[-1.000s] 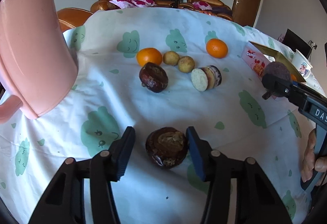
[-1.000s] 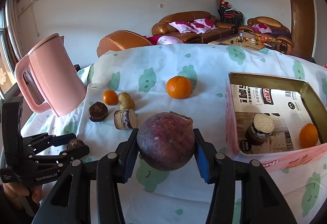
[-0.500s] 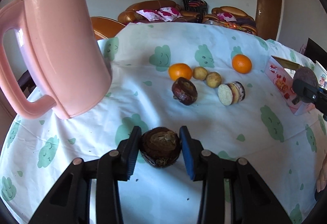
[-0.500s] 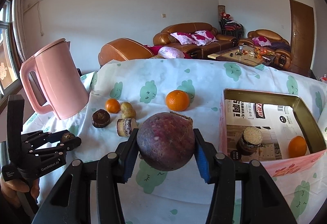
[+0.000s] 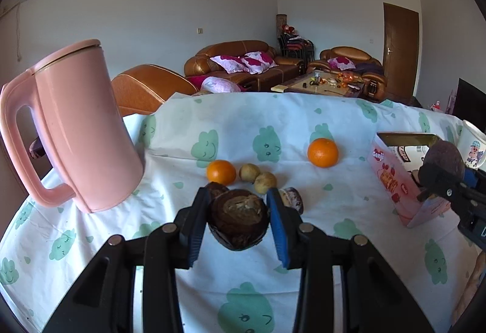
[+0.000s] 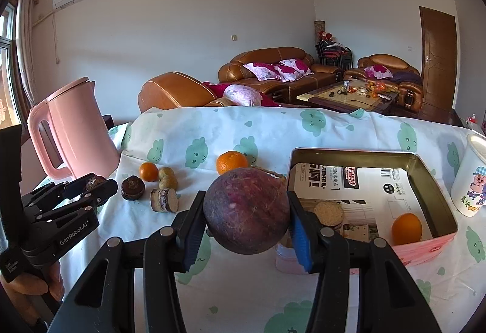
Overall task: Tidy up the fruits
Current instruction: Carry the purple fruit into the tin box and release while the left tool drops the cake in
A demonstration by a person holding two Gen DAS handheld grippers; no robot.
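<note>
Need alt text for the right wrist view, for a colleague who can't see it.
The right gripper clamps a round purple fruit above the tablecloth, beside an open pink box holding an orange. At left, the left gripper grips a dark brown fruit.

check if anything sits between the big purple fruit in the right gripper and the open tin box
Nothing visible blocks it. The right gripper holds the purple fruit above the cloth, just left of the tin box, whose open top faces up. Inside, an orange and a cut piece leave bare floor.
</note>
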